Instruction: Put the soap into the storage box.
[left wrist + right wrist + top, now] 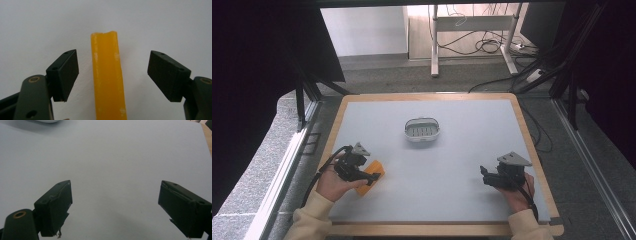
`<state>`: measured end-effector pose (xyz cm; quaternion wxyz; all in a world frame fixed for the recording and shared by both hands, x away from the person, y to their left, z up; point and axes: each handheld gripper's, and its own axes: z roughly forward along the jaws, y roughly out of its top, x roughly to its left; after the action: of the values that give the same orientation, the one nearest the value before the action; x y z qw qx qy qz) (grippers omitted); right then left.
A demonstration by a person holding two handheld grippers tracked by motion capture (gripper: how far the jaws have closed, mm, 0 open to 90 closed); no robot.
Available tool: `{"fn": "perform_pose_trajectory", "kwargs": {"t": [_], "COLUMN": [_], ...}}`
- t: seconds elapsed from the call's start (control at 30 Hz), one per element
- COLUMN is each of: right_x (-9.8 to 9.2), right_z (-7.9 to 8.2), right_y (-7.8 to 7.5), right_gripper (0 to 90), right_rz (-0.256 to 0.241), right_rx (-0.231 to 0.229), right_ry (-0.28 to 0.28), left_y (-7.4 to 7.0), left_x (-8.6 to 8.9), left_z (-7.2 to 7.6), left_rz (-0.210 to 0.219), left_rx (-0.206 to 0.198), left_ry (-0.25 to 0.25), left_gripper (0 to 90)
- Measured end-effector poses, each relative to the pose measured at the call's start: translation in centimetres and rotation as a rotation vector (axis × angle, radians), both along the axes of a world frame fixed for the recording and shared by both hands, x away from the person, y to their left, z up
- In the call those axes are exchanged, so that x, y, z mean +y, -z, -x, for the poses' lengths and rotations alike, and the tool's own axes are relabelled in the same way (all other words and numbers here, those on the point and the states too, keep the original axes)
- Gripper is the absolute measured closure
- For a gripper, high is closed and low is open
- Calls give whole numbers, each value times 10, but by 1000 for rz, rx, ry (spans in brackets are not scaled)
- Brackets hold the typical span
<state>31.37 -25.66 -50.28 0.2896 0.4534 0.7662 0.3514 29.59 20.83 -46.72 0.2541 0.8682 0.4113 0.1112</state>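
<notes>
An orange-yellow bar of soap [373,176] lies flat on the grey mat at the front left. My left gripper [373,176] is right over it. In the left gripper view the yellow bar [107,77] runs lengthwise up the gap between the two jaws, which stand wide apart with space on both sides of it; my left gripper [113,72] is open. A white oval soap dish [422,129] with a slotted insert sits near the mat's centre. My right gripper [484,176] rests at the front right, and its jaws in the right gripper view [115,207] are open over bare mat.
The grey mat [437,165] covers a wooden-edged table [532,145]. The white dish's rim [47,121] shows at the top left of the right gripper view. Beyond the table are a desk frame, cables and dark curtains.
</notes>
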Motion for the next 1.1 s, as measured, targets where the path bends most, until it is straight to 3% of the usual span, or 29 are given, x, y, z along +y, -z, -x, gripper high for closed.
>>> {"fn": "perform_pose_trajectory", "kwargs": {"t": [0.47,0.67,0.9,1.1], "right_x": [1,1,2,1], "right_z": [0,0,0,0], "right_y": [1,1,1,1], "right_gripper": [123,123,123,123], "right_rz": [14,18,22,24], "right_rx": [5,8,6,3], "right_ry": [3,5,4,4], "left_y": [21,28,35,34], "left_x": [-5,-5,-6,-5], "left_z": [-8,-10,-12,-12], "left_rz": [-69,-75,-77,-63], "left_rx": [84,109,127,139], "left_ry": [-12,-18,-34,-48], "left_gripper": [355,438,609,619]}}
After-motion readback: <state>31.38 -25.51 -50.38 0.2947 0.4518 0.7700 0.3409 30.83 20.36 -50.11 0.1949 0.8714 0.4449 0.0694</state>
